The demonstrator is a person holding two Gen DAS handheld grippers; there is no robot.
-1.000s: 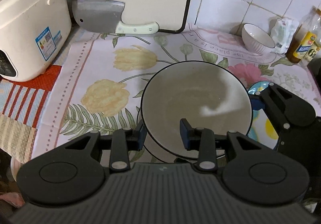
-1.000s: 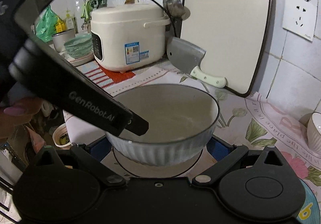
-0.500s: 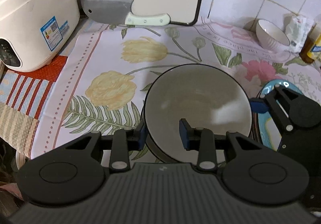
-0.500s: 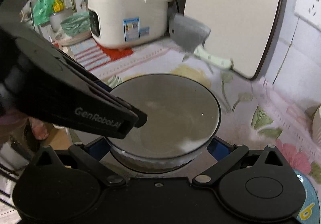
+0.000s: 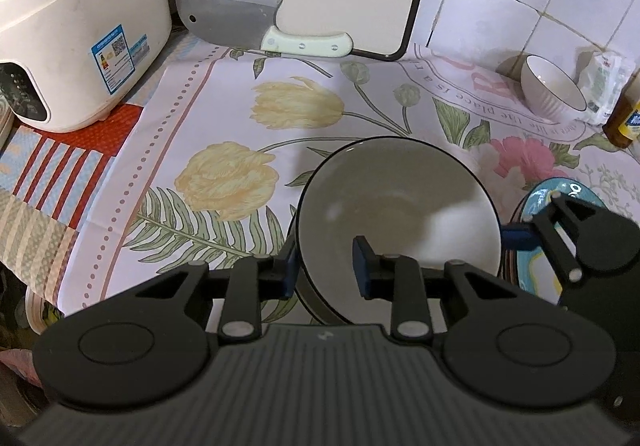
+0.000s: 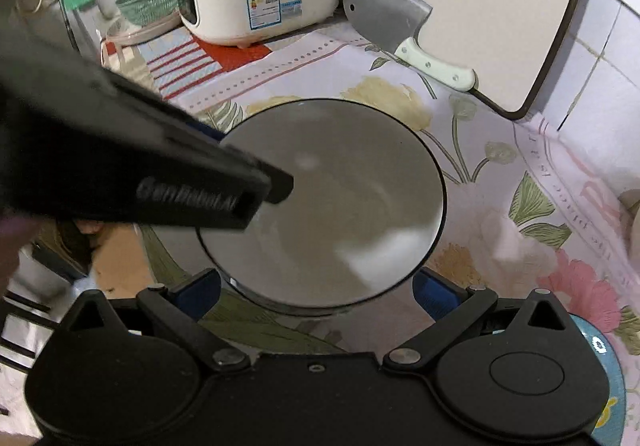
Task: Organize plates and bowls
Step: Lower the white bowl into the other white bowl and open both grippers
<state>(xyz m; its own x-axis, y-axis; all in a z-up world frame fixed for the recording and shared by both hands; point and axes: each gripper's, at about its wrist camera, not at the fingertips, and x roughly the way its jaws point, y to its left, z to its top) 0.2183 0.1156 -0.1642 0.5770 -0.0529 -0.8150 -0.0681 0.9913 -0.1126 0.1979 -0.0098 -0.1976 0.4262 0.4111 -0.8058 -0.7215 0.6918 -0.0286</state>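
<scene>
Left claw [image 5: 326,266] tighter on bowl [image 5: 396,222] rim.

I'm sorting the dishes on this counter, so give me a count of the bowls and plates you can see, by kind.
Large white bowls with dark rim: 1
Small white ribbed bowls: 1
Blue patterned plates: 1
Total: 3. Something sits under the large bowl; what it is cannot be told.
</scene>
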